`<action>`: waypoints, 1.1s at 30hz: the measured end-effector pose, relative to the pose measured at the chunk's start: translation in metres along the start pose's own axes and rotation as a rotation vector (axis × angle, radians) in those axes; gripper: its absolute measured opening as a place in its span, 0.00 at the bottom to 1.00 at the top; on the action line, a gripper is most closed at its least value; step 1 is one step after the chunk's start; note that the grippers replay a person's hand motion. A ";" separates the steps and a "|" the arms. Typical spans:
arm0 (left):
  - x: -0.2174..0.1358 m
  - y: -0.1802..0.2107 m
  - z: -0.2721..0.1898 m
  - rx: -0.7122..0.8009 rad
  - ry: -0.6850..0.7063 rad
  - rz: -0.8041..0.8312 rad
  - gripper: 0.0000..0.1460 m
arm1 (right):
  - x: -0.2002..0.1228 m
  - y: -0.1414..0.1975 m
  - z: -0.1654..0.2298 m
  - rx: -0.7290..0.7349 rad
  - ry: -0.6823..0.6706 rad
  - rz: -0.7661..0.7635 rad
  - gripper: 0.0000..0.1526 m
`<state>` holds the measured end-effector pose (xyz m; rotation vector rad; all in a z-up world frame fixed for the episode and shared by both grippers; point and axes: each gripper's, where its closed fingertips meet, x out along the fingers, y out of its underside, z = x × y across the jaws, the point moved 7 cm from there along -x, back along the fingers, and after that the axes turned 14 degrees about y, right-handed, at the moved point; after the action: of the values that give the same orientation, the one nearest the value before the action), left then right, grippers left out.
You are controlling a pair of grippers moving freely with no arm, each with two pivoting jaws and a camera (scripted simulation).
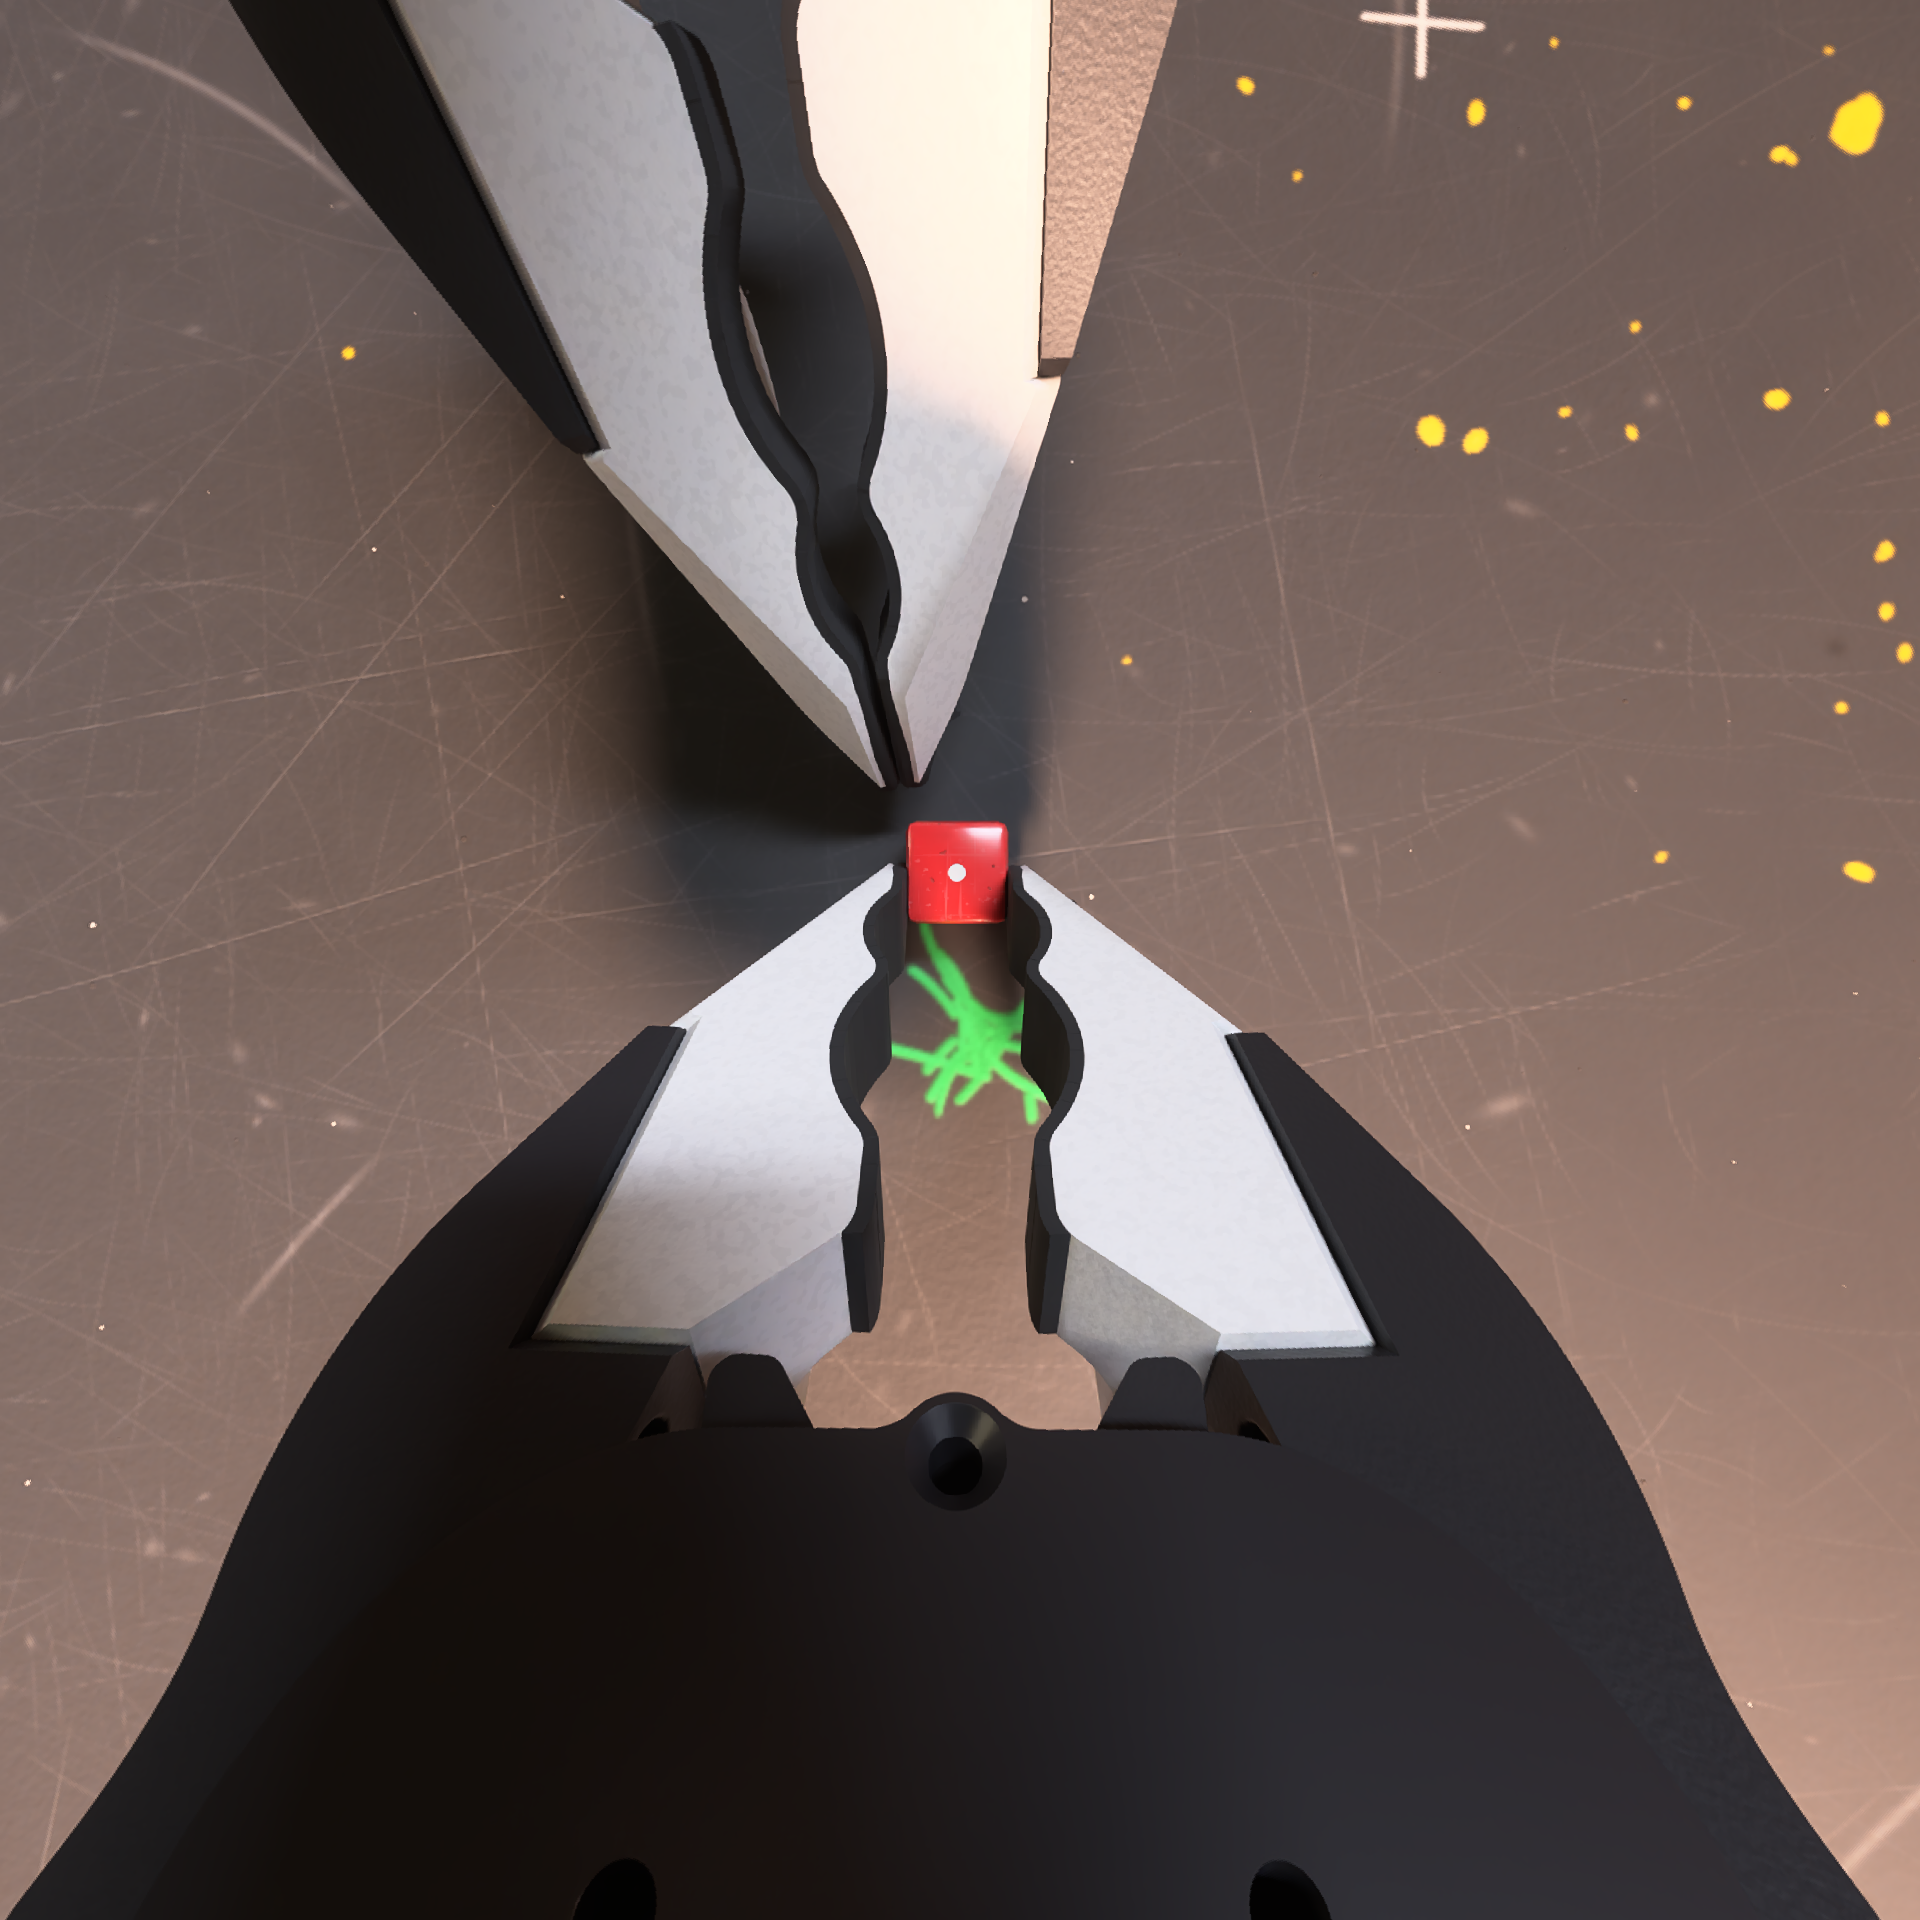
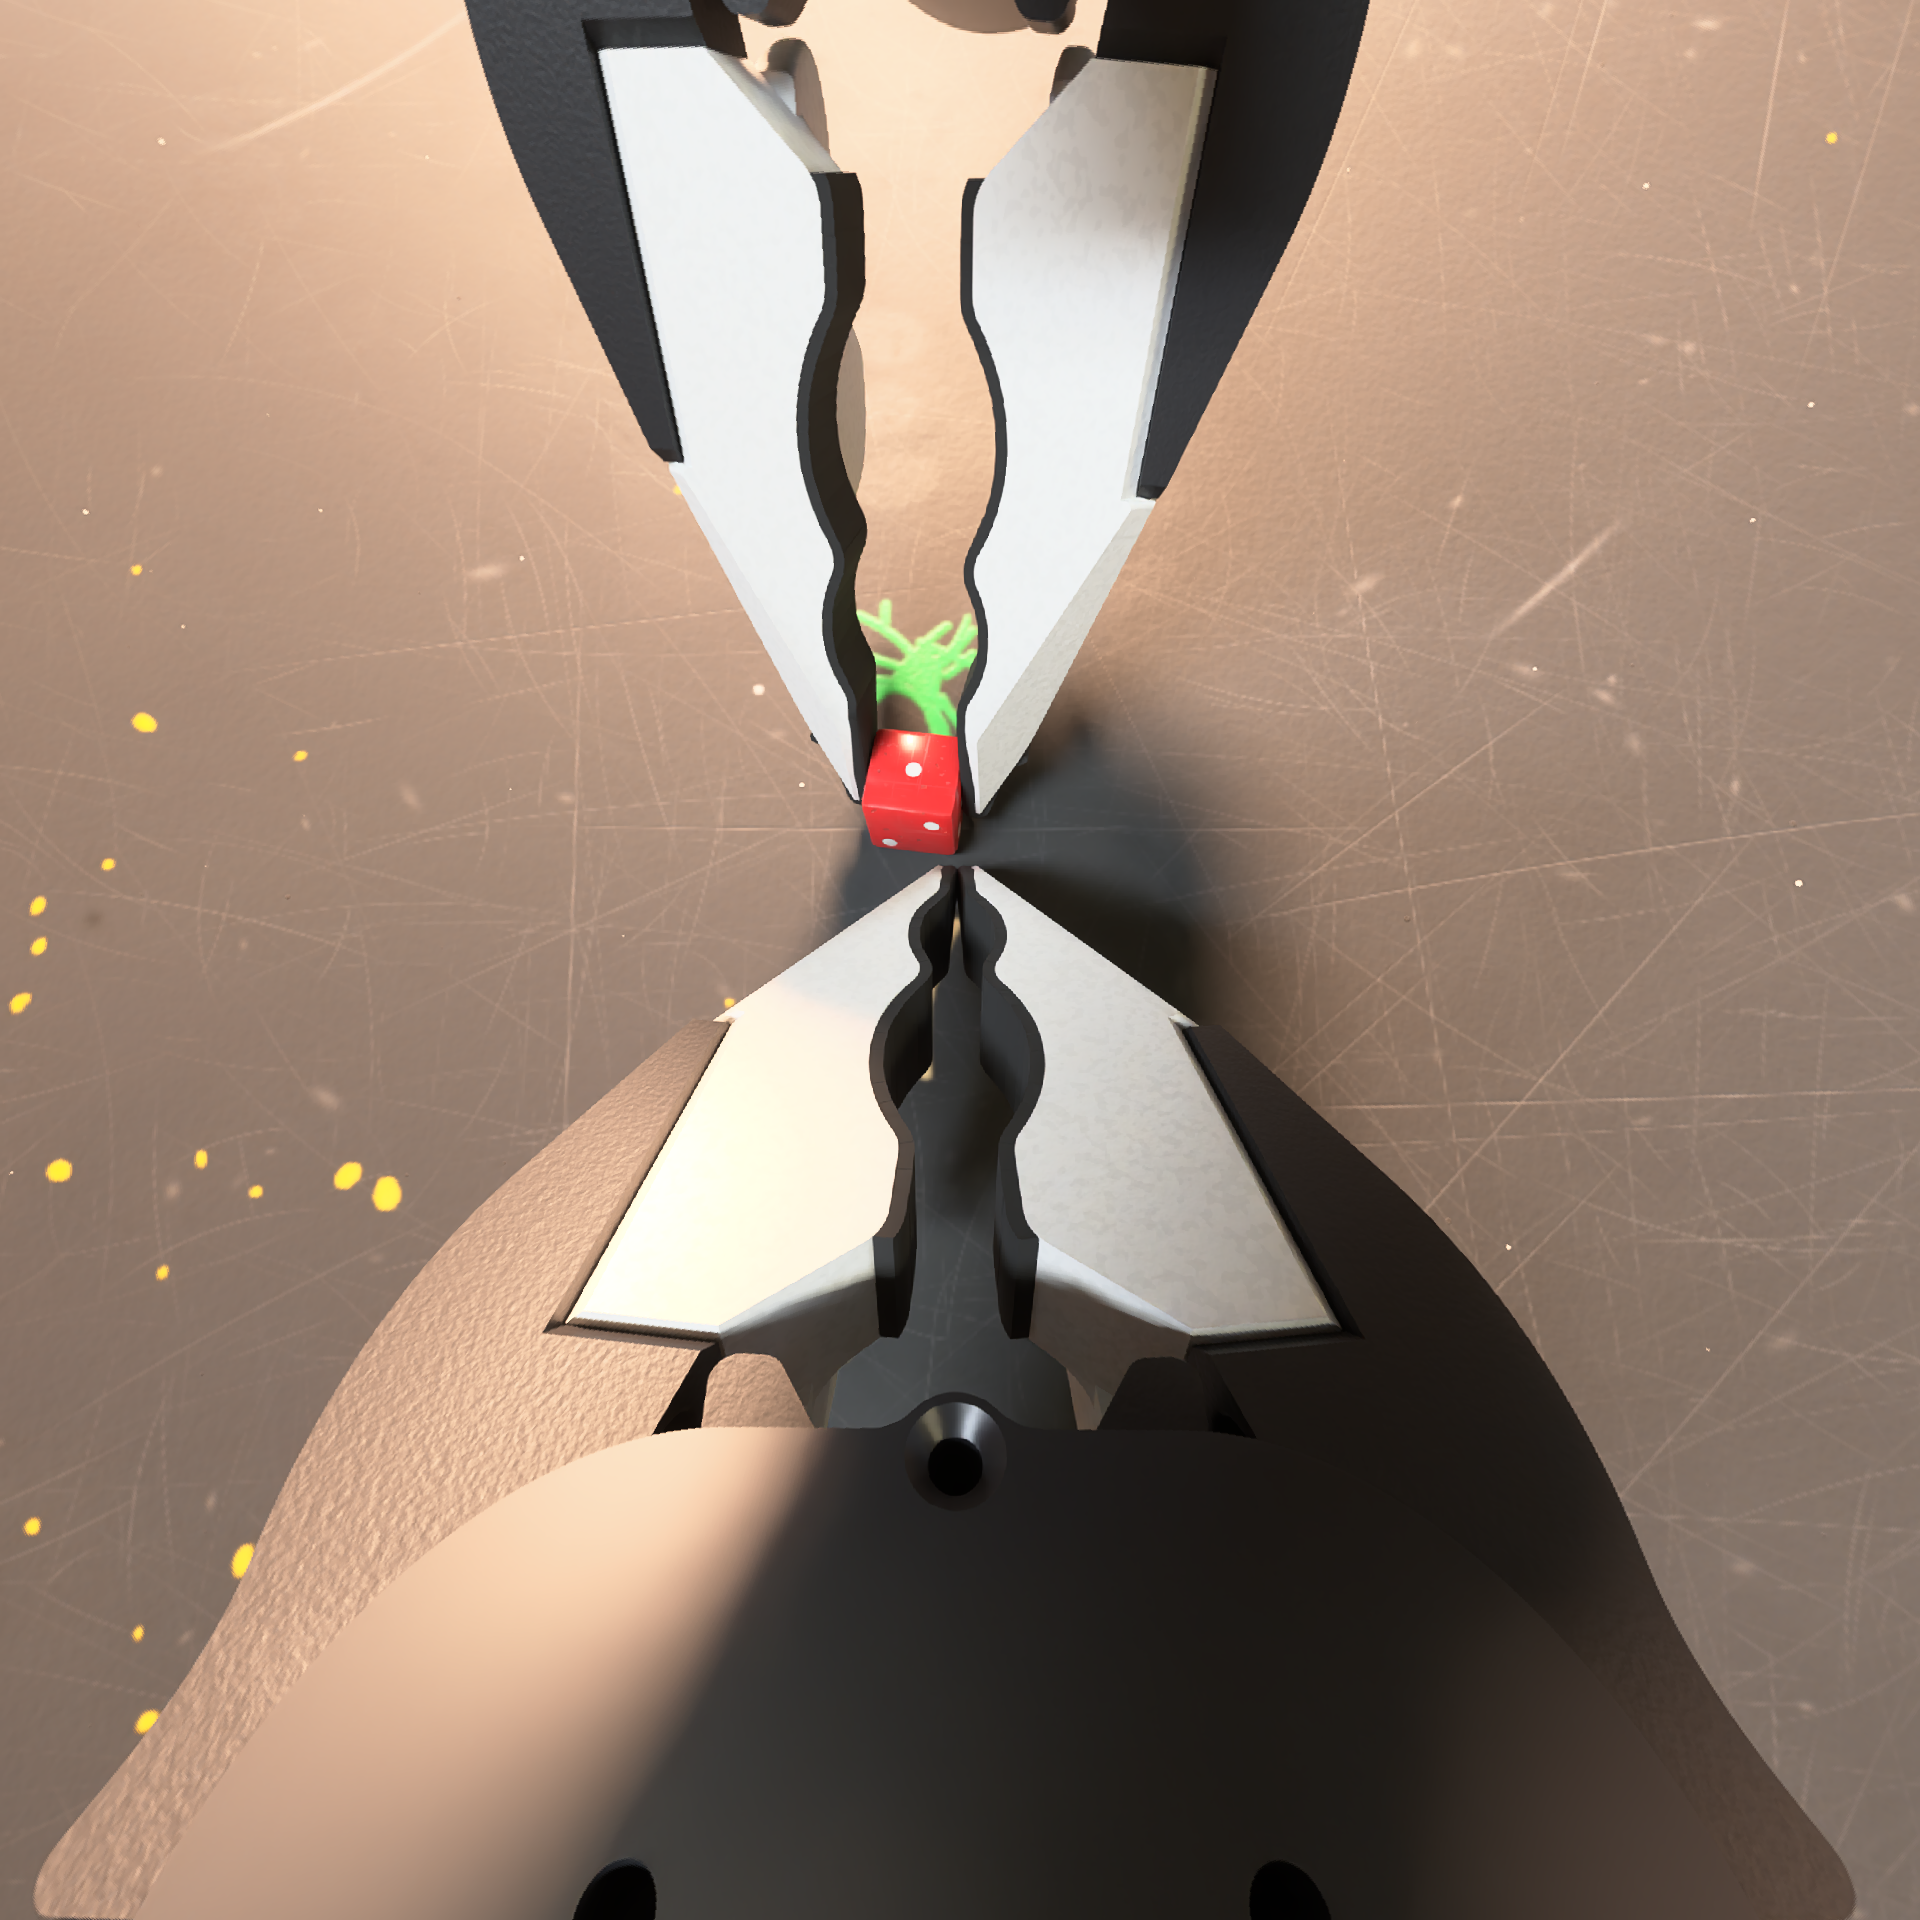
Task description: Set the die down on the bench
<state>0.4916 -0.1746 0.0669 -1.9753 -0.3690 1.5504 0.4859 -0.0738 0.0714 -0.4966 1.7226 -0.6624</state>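
A small red die [image 1: 957, 873] with white pips sits between the fingertips of my left gripper [image 1: 957, 885], which is shut on it over the brown scratched bench [image 1: 312, 727]. I cannot tell whether the die touches the bench. My right gripper [image 2: 951, 881] is shut and empty, tip to tip with the left one, just short of the die [image 2: 912, 795]. In the left wrist view the right gripper [image 1: 900, 779] comes in from the top. In the right wrist view the left gripper [image 2: 914, 805] comes in from the top.
A green scribble mark [image 1: 966, 1039] lies on the bench under the left gripper's fingers and also shows in the right wrist view [image 2: 914, 660]. Yellow paint spots [image 1: 1855, 123] and a white cross mark [image 1: 1421, 26] lie to one side. A dark shadow surrounds the die.
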 end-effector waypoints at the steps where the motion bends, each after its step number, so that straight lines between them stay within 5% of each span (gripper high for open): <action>1: 0.000 0.000 0.000 -0.001 0.001 0.005 0.13 | 0.000 0.000 0.000 0.004 -0.001 0.000 0.00; 33: 0.002 -0.011 0.004 0.073 0.085 0.140 0.13 | -0.006 0.006 0.010 0.027 0.072 -0.025 0.00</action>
<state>0.4897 -0.1635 0.0719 -2.0392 -0.1394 1.5361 0.4973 -0.0671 0.0697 -0.4812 1.7756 -0.7278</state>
